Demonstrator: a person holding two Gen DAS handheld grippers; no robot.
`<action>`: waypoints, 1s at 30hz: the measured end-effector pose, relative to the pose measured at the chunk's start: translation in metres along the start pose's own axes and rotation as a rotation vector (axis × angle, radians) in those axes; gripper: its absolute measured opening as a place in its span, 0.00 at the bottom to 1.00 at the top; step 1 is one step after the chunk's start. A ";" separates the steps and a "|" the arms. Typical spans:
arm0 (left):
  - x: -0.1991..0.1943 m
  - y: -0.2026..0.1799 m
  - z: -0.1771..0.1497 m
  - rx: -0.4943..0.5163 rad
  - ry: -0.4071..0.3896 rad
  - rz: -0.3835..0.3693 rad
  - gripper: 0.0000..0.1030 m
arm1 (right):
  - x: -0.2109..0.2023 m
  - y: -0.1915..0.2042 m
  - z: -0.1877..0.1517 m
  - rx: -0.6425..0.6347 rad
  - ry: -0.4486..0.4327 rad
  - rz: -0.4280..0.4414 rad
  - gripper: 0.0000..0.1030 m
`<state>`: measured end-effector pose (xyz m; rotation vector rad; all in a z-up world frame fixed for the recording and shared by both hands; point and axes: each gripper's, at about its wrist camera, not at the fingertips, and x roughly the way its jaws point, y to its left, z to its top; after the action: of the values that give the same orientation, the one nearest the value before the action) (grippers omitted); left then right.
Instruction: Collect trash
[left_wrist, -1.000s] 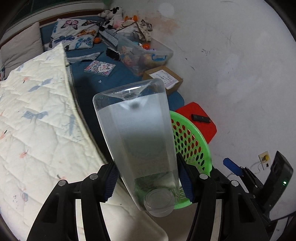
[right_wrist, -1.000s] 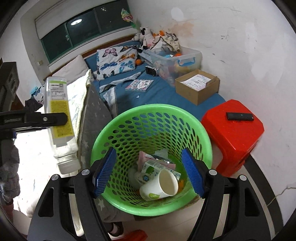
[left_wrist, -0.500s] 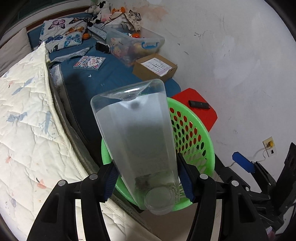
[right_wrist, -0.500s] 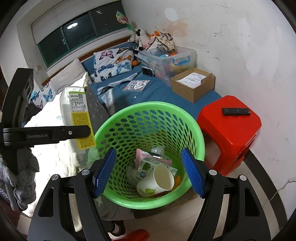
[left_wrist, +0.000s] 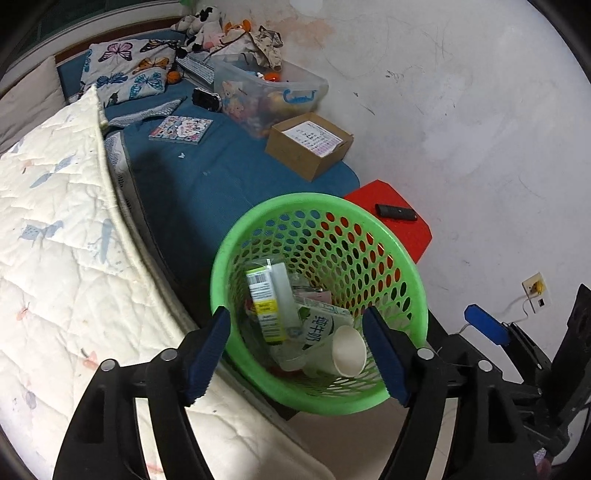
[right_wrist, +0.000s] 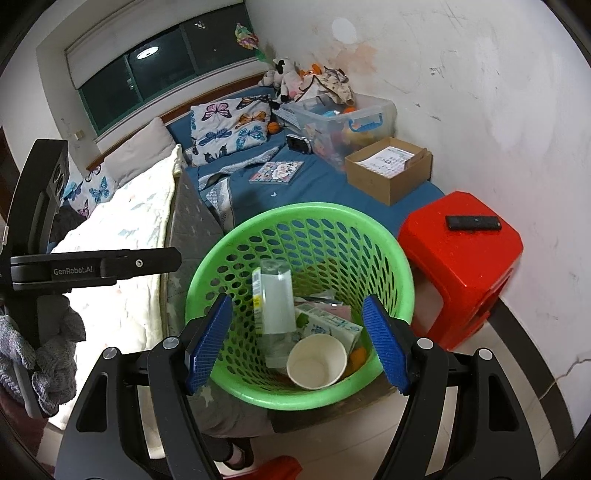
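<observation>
In the left wrist view the left tool (left_wrist: 297, 345) is seen at the bottom centre of the frame with its blue pads spread wide; its jaws have just been opening, and nothing is held between them. Beyond the pads, in the lower centre of the frame, a green basket (left_wrist: 413, 295) is found standing between the bed (left_wrist: 207, 184) and a red stool (left_wrist: 406, 229). The clear bottle (left_wrist: 284, 295) with the yellow and white label is seen inside the basket, leaning against its left wall, with a milk carton (left_wrist: 317, 328) and a white paper cup (left_wrist: 347, 356) lying beside it at the bottom. A black remote (left_wrist: 396, 212) is seen lying on the stool, right of centre. In the right wrist view the right tool (right_wrist: 297, 343) is likewise shown at the bottom centre, its pads held apart and empty, framing the same basket (right_wrist: 399, 266). The bottle (right_wrist: 275, 306) is seen there propped upright against the basket's left side, the cup (right_wrist: 317, 362) lying with its mouth toward the camera just right of it. At the left edge of this frame the black arm of the left tool (right_wrist: 96, 266) is visible above a white quilt (right_wrist: 129, 229). A cardboard box (right_wrist: 388, 173) rests on the bed in the upper right.
</observation>
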<state>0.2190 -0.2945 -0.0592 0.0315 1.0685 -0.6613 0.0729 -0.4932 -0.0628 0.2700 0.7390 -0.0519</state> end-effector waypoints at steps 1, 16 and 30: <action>-0.004 0.003 -0.001 -0.002 -0.010 0.005 0.73 | -0.001 0.002 -0.001 -0.002 -0.001 0.001 0.71; -0.065 0.049 -0.037 -0.040 -0.124 0.092 0.82 | -0.004 0.059 -0.004 -0.119 -0.014 0.020 0.81; -0.123 0.083 -0.074 -0.041 -0.250 0.213 0.91 | -0.006 0.122 -0.010 -0.194 -0.018 0.057 0.88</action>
<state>0.1648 -0.1428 -0.0189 0.0262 0.8239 -0.4372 0.0797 -0.3733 -0.0384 0.1057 0.7122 0.0713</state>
